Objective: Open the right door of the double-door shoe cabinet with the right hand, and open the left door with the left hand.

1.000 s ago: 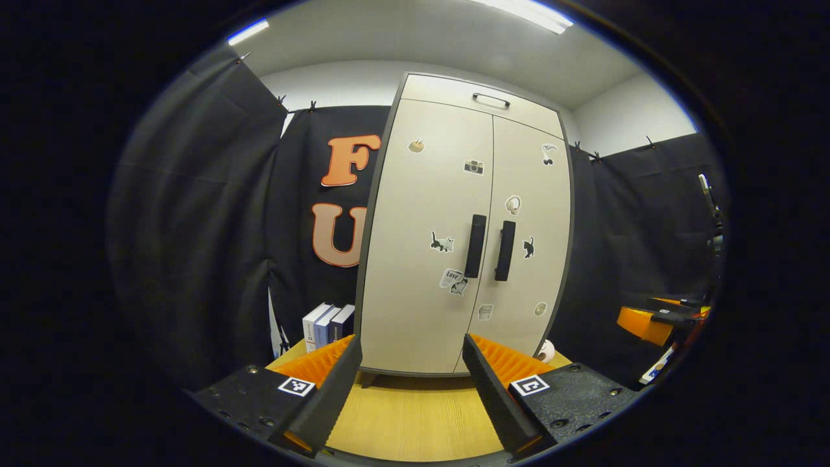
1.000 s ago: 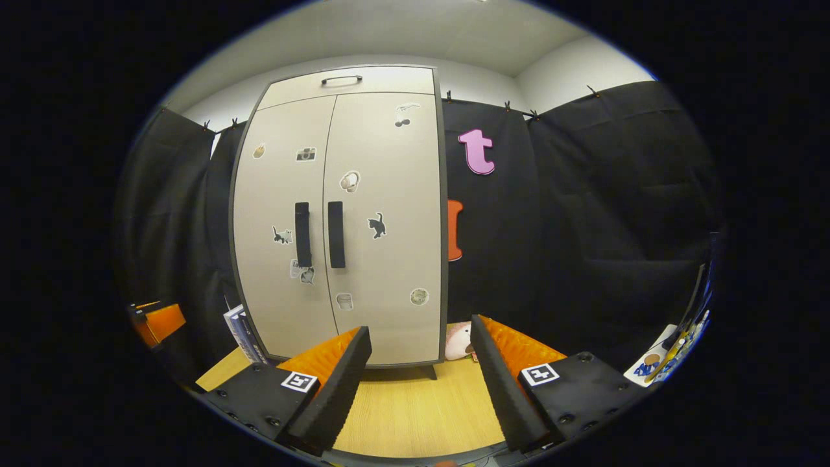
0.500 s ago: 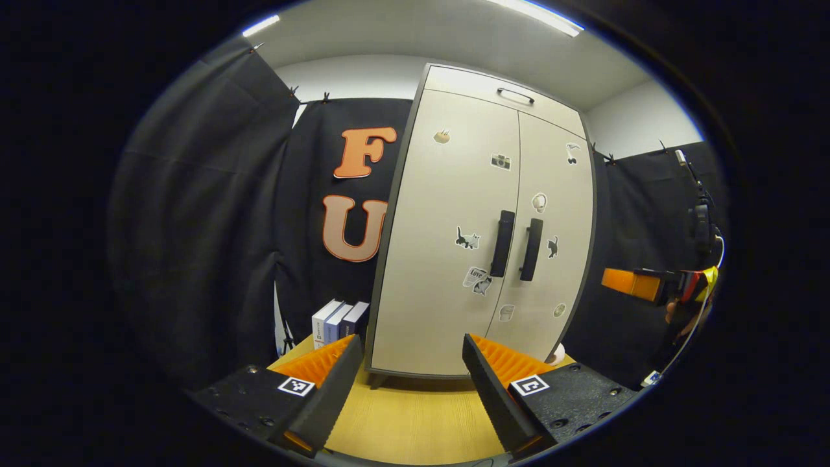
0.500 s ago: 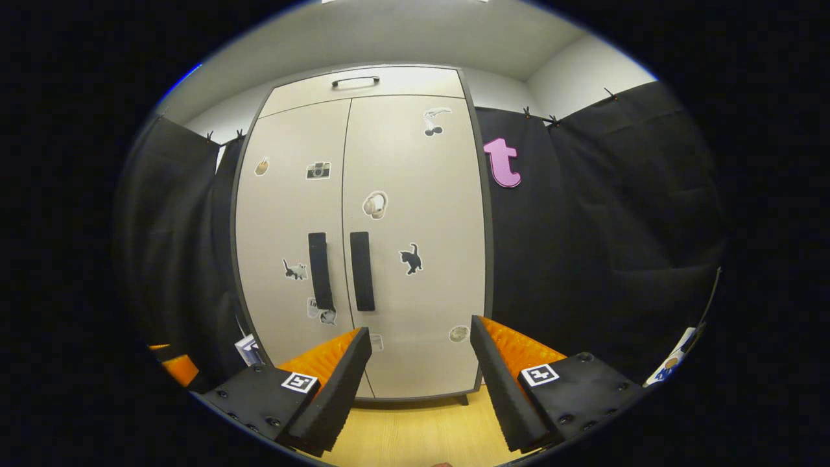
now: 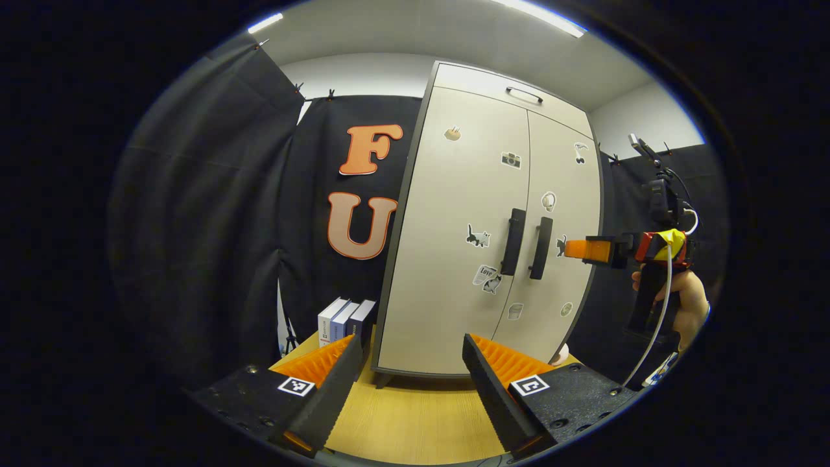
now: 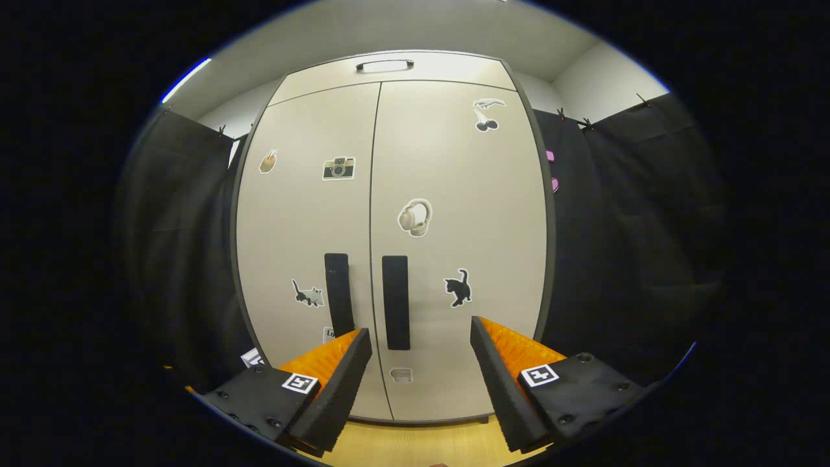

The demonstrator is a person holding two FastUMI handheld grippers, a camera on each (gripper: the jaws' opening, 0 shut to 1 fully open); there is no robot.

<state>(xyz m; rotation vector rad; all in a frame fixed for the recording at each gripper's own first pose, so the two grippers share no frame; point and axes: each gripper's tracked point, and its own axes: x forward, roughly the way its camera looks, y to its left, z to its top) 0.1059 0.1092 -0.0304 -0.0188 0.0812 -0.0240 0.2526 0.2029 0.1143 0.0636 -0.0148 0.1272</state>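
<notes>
Left gripper view set back, facing the shoe cabinet (image 5: 493, 220) obliquely from its left, right gripper view near, square to both doors, both sharing the cabinet front

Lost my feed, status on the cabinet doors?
Both grippers open, holding nothing: left gripper, right gripper. Both doors shut; right gripper short of right door handle. Nothing in the way.

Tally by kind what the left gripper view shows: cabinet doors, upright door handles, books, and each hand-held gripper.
Cabinet doors: 2
Upright door handles: 2
Books: 3
Hand-held grippers: 2, left and right
Total: 9
</notes>
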